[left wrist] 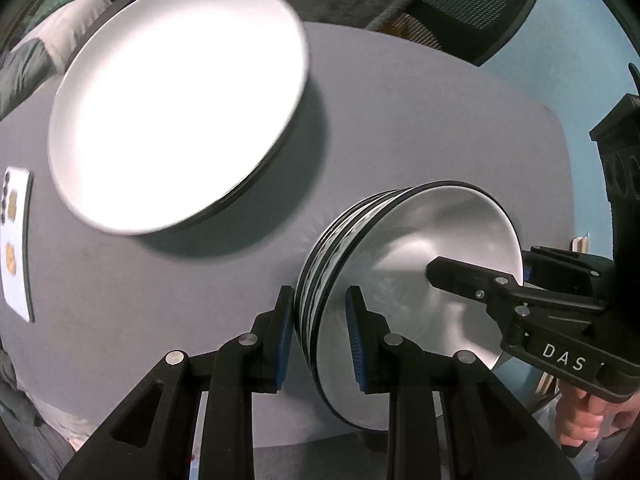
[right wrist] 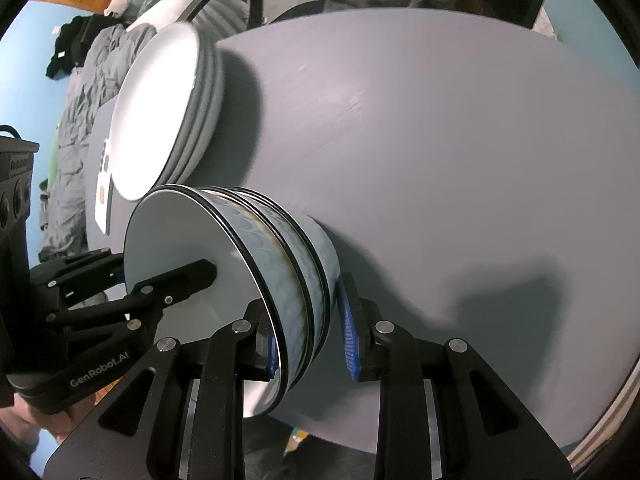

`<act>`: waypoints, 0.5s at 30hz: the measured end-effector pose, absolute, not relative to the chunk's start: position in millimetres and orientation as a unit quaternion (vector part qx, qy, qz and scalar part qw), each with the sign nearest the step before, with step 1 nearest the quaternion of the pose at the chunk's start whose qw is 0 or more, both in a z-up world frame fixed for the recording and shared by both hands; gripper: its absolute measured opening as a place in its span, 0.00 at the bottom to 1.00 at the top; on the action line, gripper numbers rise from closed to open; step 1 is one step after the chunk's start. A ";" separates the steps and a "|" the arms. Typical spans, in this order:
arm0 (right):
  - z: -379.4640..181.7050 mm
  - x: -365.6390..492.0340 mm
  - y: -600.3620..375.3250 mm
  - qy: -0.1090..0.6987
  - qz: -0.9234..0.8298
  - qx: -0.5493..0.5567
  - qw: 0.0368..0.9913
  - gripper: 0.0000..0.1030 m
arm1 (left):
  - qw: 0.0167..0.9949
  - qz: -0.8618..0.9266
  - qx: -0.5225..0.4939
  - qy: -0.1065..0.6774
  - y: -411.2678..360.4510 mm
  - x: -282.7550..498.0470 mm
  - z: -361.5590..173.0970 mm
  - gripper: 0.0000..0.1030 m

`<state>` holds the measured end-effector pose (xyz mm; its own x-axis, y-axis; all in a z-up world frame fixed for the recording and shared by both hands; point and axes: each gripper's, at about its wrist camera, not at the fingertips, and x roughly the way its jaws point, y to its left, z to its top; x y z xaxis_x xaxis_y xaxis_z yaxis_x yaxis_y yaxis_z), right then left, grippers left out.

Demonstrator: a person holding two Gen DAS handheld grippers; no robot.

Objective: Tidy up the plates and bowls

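A stack of blue-patterned bowls with black rims [left wrist: 400,280] sits on the grey table [left wrist: 400,128]; it also shows in the right wrist view [right wrist: 224,280]. My left gripper [left wrist: 320,340] straddles the stack's near rim, jaws open around it with a gap. My right gripper [right wrist: 310,332] straddles the opposite rim, jaws open, its left pad close to the rim. The right gripper also shows in the left wrist view [left wrist: 472,280] reaching into the top bowl. A stack of white plates [left wrist: 176,104] lies beyond, also in the right wrist view [right wrist: 160,112].
A white phone or card [left wrist: 16,240] lies at the table's left edge. A black mesh chair [left wrist: 472,4] stands behind the table. Bedding and clothes [right wrist: 80,92] lie beyond the plates. A black box [left wrist: 616,160] stands at the right.
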<state>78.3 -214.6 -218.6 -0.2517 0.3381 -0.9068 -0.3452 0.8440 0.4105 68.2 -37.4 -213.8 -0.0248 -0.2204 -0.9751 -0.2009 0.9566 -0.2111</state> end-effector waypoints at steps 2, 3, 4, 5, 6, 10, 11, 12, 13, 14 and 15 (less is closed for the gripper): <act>-219.4 71.0 -206.7 0.740 0.281 -0.005 0.611 0.25 | 0.683 -0.003 -0.147 0.715 -28.5 57.8 -213.8 0.24; -219.6 68.2 -203.2 0.740 0.282 -0.006 0.610 0.25 | 0.684 -0.001 -0.147 0.715 -23.5 51.7 -213.5 0.24; -219.7 66.2 -200.5 0.741 0.283 -0.005 0.610 0.25 | 0.684 0.001 -0.146 0.715 -20.3 47.7 -213.3 0.24; -220.4 63.9 -195.9 0.741 0.283 -0.004 0.609 0.25 | 0.686 0.001 -0.142 0.714 -16.5 42.9 -212.8 0.24; -220.8 61.9 -192.4 0.741 0.284 -0.005 0.609 0.25 | 0.686 0.003 -0.142 0.714 -12.0 37.7 -212.6 0.24; -221.2 54.2 -183.8 0.741 0.284 -0.005 0.609 0.25 | 0.686 0.008 -0.146 0.712 1.1 23.3 -213.1 0.24; -221.9 51.6 -180.7 0.741 0.285 -0.004 0.608 0.25 | 0.687 0.009 -0.147 0.712 4.0 19.7 -213.2 0.24; -222.1 49.6 -178.2 0.741 0.285 -0.004 0.608 0.25 | 0.687 0.011 -0.148 0.711 7.4 17.3 -213.2 0.24; -221.9 46.4 -178.3 0.741 0.286 -0.005 0.607 0.25 | 0.687 0.013 -0.149 0.711 12.5 13.0 -213.1 0.24; -221.4 42.5 -175.5 0.741 0.287 -0.007 0.607 0.25 | 0.687 0.014 -0.151 0.711 14.6 11.5 -213.6 0.24; -221.8 40.7 -173.6 0.741 0.288 -0.008 0.606 0.25 | 0.687 0.015 -0.152 0.711 18.0 8.6 -213.6 0.24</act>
